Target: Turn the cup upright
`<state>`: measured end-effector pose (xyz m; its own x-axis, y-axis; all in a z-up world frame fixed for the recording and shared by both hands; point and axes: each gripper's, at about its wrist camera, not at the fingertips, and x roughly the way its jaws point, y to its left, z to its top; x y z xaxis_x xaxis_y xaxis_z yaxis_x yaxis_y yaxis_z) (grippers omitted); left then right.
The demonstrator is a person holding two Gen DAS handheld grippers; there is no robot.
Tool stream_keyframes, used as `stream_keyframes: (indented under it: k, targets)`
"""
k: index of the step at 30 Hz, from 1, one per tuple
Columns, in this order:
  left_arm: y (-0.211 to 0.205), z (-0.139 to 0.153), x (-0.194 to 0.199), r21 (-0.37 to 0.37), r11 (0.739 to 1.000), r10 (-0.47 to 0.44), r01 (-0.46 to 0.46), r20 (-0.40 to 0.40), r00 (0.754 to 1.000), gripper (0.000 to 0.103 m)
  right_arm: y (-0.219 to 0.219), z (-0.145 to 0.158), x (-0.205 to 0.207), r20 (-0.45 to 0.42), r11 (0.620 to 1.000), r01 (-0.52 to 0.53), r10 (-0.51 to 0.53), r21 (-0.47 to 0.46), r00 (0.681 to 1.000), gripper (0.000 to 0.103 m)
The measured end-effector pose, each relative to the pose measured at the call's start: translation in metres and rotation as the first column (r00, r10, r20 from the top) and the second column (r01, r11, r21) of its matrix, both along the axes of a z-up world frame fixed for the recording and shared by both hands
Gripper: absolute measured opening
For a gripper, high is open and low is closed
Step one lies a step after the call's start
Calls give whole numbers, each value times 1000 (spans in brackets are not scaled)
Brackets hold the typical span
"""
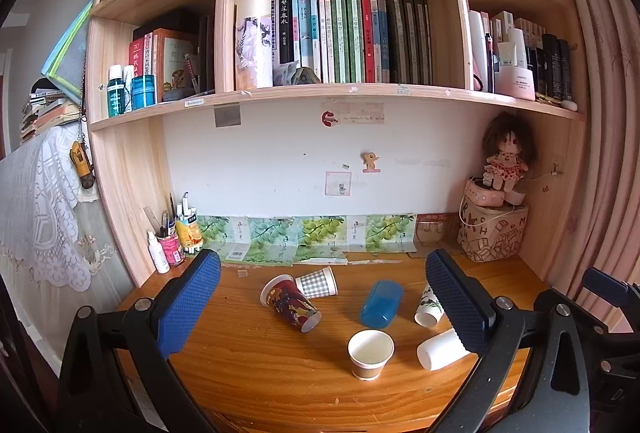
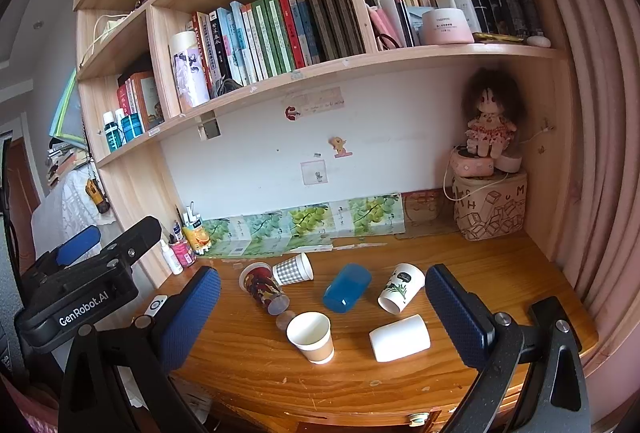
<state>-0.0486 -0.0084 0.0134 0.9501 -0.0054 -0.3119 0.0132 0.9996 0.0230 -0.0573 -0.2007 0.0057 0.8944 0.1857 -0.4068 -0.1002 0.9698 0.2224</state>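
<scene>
One brown paper cup (image 2: 311,337) stands upright on the desk (image 2: 500,273), between and a little below the right gripper (image 2: 322,317) pads, while the white cup (image 2: 400,337), the panda cup (image 2: 401,287), the blue cup (image 2: 346,287), the checked cup (image 2: 293,269) and the red cup (image 2: 264,289) lie on their sides around it, so I judge most flipping is left. Both the right gripper and the left gripper (image 1: 322,313) hang above the desk with jaws wide and holding nothing. In the left view, its right pad hides part of the white cup and panda cup, and which cup is meant next I cannot tell.
</scene>
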Motion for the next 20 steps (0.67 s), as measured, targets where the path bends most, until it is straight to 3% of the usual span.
stream_keyframes:
  k: [20]
  targets:
    - [-9,-2,-1,28,999,-28,29,-7,1000,102,-2,-8,-1,-17,999,-3,3,46,1000,103]
